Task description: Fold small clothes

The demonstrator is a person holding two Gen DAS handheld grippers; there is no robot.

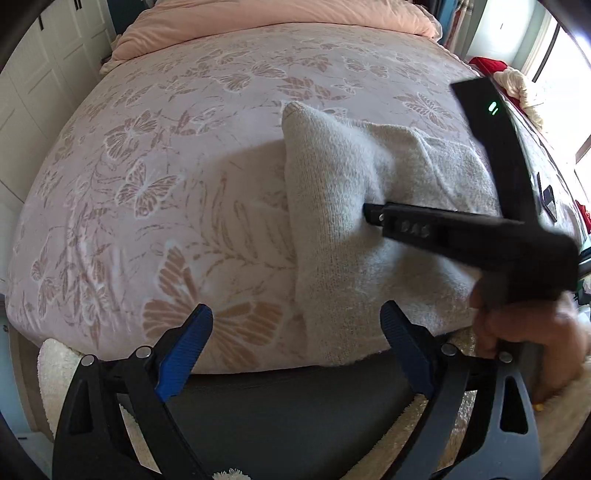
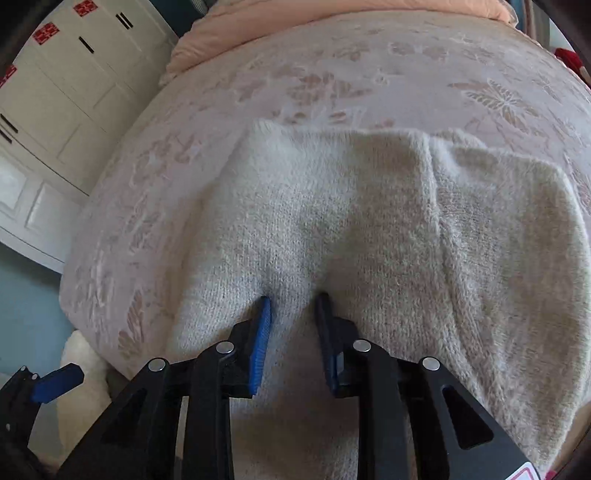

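At the bottom of the left wrist view the left gripper hangs with its blue-padded jaws spread wide and nothing between them, over the near edge of the bed. Below it show a dark bed base and a strip of cream shaggy rug.

At the bottom of the right wrist view the right gripper has its blue pads narrowed onto a raised ridge of the cream fuzzy knitted garment; the fabric puckers between them, so it is pinched in the jaws. In the left wrist view the same gripper reaches in from the right of the frame, a hand on its handle at lower right.

The knitted garment lies on the right half of the bed near its front edge, with one layer folded over another along a seam running up the middle right of the right wrist view.

Under it spreads the pale pink bedspread woven with butterflies and leaves. At the top of the frame sits a bunched peach quilt. White panelled wardrobe doors with dark handles fill the upper left, bearing red square stickers whose markings are too small to read. Bright windows and a red cloth show at upper right.
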